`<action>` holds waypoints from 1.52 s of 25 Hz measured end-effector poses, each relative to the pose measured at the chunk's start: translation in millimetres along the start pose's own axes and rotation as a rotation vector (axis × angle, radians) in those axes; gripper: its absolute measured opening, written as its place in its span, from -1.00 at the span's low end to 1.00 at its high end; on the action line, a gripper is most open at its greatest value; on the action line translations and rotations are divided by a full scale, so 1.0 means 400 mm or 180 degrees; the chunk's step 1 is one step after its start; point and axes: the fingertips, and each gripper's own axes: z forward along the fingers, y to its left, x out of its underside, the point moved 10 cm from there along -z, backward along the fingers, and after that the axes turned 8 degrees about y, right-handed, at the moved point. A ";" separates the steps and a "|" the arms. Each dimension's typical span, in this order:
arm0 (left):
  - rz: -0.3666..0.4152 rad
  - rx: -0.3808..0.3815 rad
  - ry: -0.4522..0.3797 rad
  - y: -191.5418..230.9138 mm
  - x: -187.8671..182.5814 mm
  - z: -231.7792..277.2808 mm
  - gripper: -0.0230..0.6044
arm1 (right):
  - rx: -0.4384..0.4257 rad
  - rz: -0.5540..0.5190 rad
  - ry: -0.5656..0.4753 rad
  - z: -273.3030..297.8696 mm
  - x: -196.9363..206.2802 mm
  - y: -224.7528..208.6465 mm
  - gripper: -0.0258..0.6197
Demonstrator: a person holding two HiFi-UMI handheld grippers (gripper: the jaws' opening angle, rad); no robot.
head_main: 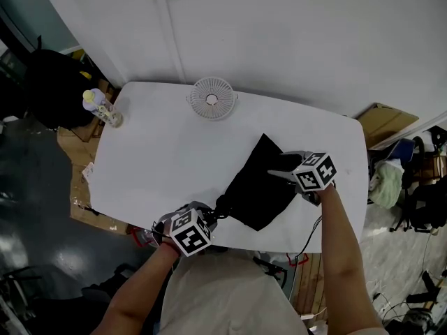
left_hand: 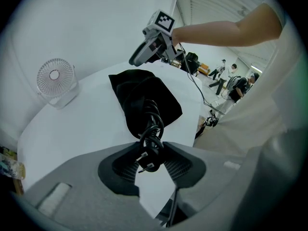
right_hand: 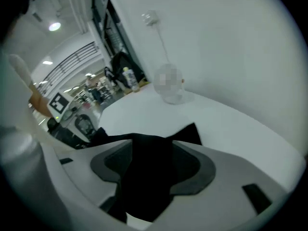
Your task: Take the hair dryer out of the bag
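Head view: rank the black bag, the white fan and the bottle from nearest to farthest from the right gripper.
1. Black bag: right at the right gripper, fabric between its jaws.
2. White fan: middle of the far edge of the table.
3. Bottle: far left corner.

Black bag [right_hand: 144, 191] inside tool [right_hand: 150, 163] (jaws apart)

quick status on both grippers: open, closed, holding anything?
Left gripper: closed on the hair dryer's cord, right at the plug.
Right gripper: open; the black bag hangs between its jaws, not clamped.
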 end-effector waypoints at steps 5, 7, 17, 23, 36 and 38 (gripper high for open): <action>0.0023 -0.0013 0.0023 -0.005 -0.003 0.000 -0.45 | -0.0447 -0.0380 0.0390 0.099 -0.052 0.061 -0.11; 0.0035 -0.0020 0.0029 -0.008 -0.004 0.000 -0.45 | -0.0479 -0.0336 0.0548 0.130 -0.051 0.052 -0.11; 0.0041 -0.0044 -0.0007 -0.016 0.005 -0.003 -0.45 | -0.0485 -0.0116 0.0677 0.146 -0.028 0.017 -0.84; 0.0183 -0.0094 -0.0119 -0.026 0.009 -0.027 -0.46 | 0.0164 -0.0076 0.0516 0.140 -0.019 0.013 -0.84; 0.0373 -0.0211 -0.0126 0.005 0.065 -0.066 -0.46 | 0.1309 0.0412 0.0725 0.092 0.012 -0.052 -0.84; 0.0314 -0.0232 -0.0139 0.018 0.077 -0.067 -0.46 | 0.1382 0.0486 0.0740 0.075 0.024 -0.064 -0.84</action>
